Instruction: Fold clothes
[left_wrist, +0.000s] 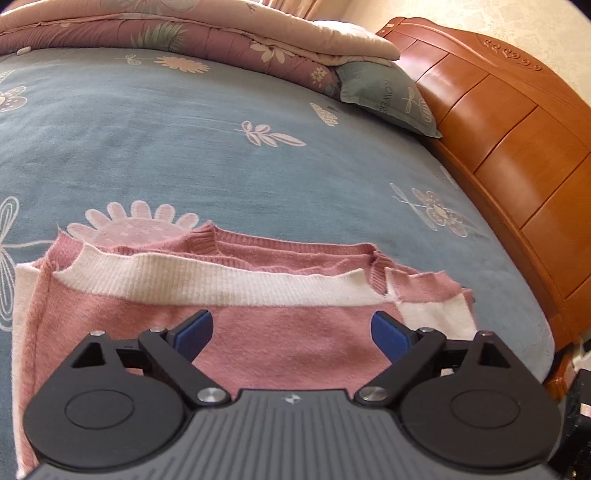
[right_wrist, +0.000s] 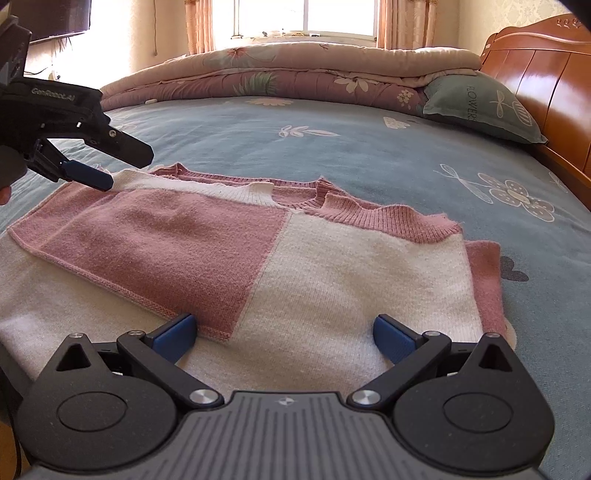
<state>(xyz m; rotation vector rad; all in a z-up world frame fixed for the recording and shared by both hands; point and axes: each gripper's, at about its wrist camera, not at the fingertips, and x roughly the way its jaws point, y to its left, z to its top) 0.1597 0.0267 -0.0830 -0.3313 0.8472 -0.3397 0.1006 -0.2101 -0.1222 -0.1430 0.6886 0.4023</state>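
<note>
The left gripper (left_wrist: 291, 326) is seen with its blue pads spread wide, nothing pinched between them, poised just above the pink panel of the pink-and-cream knitted sweater (left_wrist: 236, 332); in the right wrist view the same left gripper (right_wrist: 88, 173) is seen at the far left corner of the garment, one blue pad close over the cream band, though contact there cannot be told. The right gripper (right_wrist: 284, 332) is likewise held spread, empty, low over the near edge of the sweater (right_wrist: 295, 266), with the hemmed corner of the folded pink flap lying just inside its left pad. The sweater is laid flat on the blue flower-printed bedsheet (right_wrist: 332, 155), its ribbed neckline turned to the far side, a pink panel folded across the left half and a cream panel on the right, with a narrow pink strip showing past the right edge. The step in hand is judged to be a release after one fold has been laid down, the garment being partly folded but not yet compact. A fresh grasp on an edge is called for next, probably at the near hem or the right side, with both layers pinched together so that the flap is not dragged askew. Beyond, a folded floral quilt (right_wrist: 280, 77), a grey-green pillow (right_wrist: 476, 107) and a carved wooden headboard (right_wrist: 546, 74) are seen, well apart from the work.
</note>
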